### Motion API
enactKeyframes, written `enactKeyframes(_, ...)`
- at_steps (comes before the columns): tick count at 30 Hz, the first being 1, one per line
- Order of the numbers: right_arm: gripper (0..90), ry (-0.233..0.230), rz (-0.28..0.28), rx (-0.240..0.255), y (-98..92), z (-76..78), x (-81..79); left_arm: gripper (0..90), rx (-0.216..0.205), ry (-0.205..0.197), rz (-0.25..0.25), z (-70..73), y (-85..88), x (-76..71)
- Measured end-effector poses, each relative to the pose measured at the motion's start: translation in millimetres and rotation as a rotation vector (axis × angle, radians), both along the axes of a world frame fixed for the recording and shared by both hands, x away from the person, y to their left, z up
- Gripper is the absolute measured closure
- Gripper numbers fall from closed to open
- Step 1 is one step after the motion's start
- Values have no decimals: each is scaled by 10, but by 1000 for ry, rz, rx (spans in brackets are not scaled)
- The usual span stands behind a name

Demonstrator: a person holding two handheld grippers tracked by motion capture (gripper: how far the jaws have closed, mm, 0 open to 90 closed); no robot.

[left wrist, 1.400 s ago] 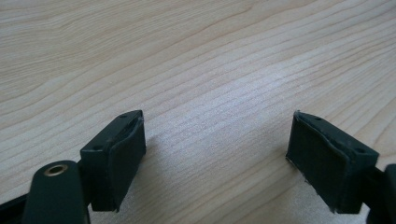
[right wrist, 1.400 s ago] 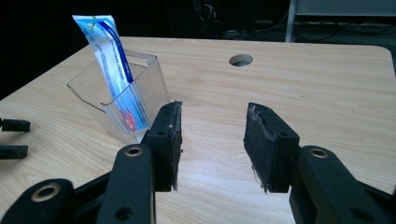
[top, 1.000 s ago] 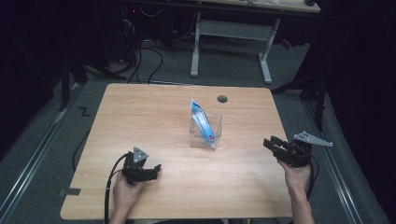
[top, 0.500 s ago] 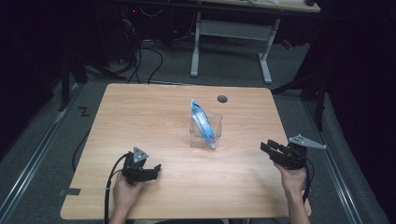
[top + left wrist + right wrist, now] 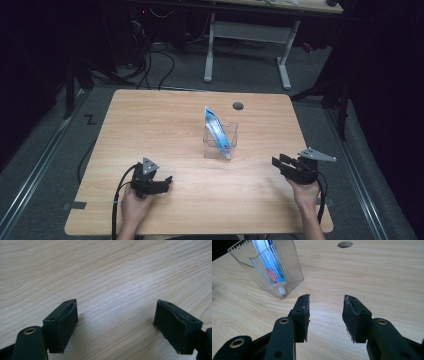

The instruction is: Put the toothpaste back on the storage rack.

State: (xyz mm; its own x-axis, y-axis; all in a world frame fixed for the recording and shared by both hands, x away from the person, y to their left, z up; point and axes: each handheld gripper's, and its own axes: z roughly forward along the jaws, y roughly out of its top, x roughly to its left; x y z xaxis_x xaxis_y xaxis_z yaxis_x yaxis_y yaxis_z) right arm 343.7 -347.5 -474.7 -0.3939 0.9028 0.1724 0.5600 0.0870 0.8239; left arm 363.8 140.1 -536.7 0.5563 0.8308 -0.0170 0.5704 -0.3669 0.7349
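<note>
Currently, left gripper [image 5: 161,181] is being held low over table [image 5: 165,120], jaws wide, empty. Tube [image 5: 217,132] is standing tilted in clear cup [image 5: 220,140] at centre, long axis leaning back-left. Right gripper [image 5: 278,162], half-open and empty, is being pointed toward it, slightly nearer.

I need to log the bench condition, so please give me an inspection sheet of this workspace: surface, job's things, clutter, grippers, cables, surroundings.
Surface: wooden table, bare grain, round grommet hole near the far edge.
Job's things: clear plastic holder at mid-table, upright; blue-and-white tube leaning inside it, cap end down.
Clutter: nothing seen.
Grippers: left gripper open, low over the near-left table, nothing between its fingers; right gripper open, empty, pointing towards the holder.
Cables: one trails from each gripper over the near edge; more lie on the floor beyond.
Surroundings: dark room, grey floor, second desk's white legs behind.
</note>
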Motion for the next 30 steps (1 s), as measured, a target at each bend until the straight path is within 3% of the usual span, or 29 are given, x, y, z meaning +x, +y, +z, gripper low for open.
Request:
enactKeyframes(12,563,53,11,-70,110,-172,28,196,1,0,-1,0,1,1)
enactKeyframes(24,562,68,10,-105,185,-302,92,195,1,0,-1,0,1,1)
enactKeyframes(30,549,68,10,-148,228,-378,112,195,1,0,-1,1,1,1)
